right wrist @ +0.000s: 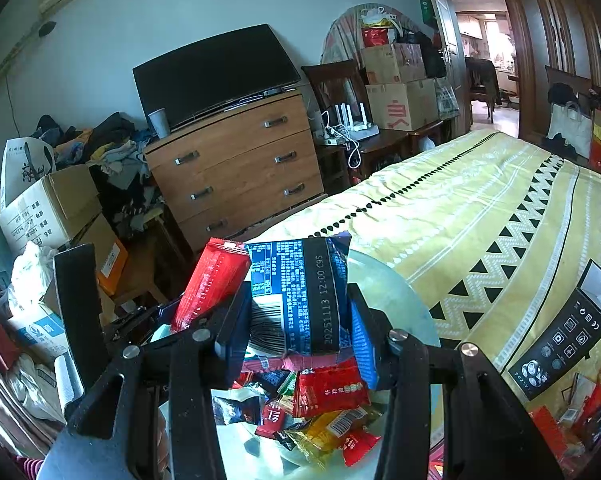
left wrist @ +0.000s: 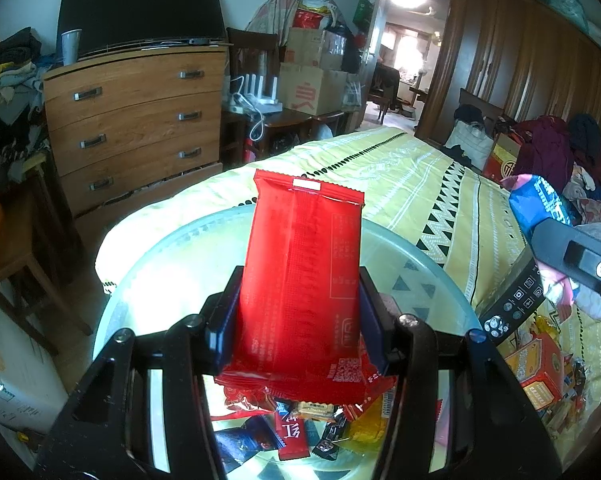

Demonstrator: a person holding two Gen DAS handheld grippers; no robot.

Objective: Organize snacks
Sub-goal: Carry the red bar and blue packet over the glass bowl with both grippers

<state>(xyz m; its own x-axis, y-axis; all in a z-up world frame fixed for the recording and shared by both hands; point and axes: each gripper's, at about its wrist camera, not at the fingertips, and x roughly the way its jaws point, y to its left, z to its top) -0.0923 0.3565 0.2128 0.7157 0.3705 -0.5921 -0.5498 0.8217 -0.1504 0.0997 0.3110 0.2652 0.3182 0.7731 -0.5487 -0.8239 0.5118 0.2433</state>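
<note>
My left gripper [left wrist: 298,312] is shut on a red snack packet [left wrist: 300,280] and holds it upright over a clear glass bowl [left wrist: 160,264] with several small snack packs [left wrist: 300,424] in it. My right gripper [right wrist: 300,320] is shut on a blue snack packet [right wrist: 300,296], also above the bowl [right wrist: 392,300] and its snacks [right wrist: 320,404]. The red packet [right wrist: 210,284] shows at the left in the right wrist view. The right gripper with the blue packet [left wrist: 540,204] shows at the right edge in the left wrist view.
The bowl sits on a bed with a yellow patterned cover [left wrist: 400,184]. A black box with icons [right wrist: 564,336] and more loose snacks [left wrist: 540,368] lie to the right. A wooden dresser [left wrist: 136,120] stands beyond the bed, cardboard boxes [right wrist: 48,208] at the left.
</note>
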